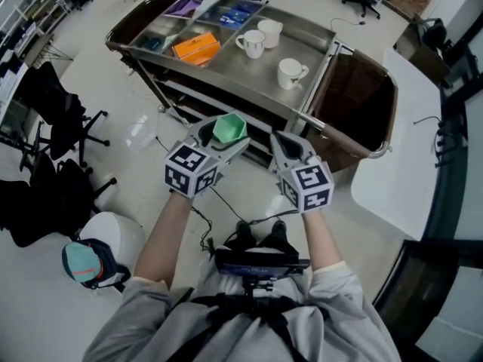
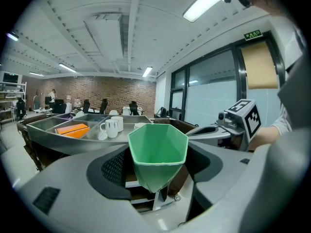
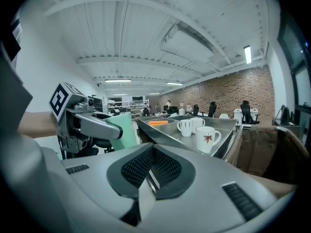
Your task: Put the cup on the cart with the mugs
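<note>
A green faceted cup (image 1: 229,129) (image 2: 158,158) sits upright between the jaws of my left gripper (image 1: 223,138) (image 2: 156,171), which is shut on it just short of the steel cart (image 1: 226,62). On the cart's top stand three white mugs: two together (image 1: 259,38) (image 2: 112,126) and one nearer the right end (image 1: 290,72) (image 3: 208,139). My right gripper (image 1: 285,148) (image 3: 151,171) hovers beside the left one, shut with nothing in it. The green cup also shows in the right gripper view (image 3: 125,132), partly hidden by the left gripper.
An orange box (image 1: 196,47) and coloured packets lie in trays at the cart's left end. A brown bag (image 1: 355,104) hangs on its right end. A white table (image 1: 404,149) stands at the right, black office chairs (image 1: 56,115) at the left, and a cable runs over the floor.
</note>
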`<state>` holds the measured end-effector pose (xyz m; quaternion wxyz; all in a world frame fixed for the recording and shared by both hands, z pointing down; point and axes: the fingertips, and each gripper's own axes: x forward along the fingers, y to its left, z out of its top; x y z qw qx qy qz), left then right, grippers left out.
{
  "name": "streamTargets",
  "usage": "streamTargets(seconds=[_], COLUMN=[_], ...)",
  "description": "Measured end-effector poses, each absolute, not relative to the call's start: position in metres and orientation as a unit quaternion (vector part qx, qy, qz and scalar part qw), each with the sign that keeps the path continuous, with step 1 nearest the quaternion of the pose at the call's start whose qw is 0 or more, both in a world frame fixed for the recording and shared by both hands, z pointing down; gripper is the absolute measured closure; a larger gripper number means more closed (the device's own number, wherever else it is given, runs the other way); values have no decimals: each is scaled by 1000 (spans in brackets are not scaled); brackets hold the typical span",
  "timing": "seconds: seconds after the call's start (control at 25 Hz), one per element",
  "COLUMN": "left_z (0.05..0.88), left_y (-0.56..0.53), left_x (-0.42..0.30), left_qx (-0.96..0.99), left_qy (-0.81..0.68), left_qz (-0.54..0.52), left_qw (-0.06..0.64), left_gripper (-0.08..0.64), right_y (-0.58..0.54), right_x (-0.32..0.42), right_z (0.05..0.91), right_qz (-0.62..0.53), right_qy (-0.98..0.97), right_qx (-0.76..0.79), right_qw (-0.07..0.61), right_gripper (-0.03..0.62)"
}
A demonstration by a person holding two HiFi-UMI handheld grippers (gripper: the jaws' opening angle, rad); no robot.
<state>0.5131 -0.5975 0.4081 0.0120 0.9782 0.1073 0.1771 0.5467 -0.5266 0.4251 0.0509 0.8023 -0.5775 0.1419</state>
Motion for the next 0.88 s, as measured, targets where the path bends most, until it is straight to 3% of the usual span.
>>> streamTargets(seconds=[0.36,0.88], left_z=[372,365], left_y=[-615,-687], left_x=[569,698], left_qx=[979,976], left_qy=[122,112], left_qz=[164,186], left_qw=[7,-1], left_gripper=[225,225], right_y=[-552,-605], right_x=[576,674], right_z=[379,352], right_qz=[109,112], right_qy=[-597,-633], right_qx=[793,763], right_qw=[61,76], right_gripper=[592,592])
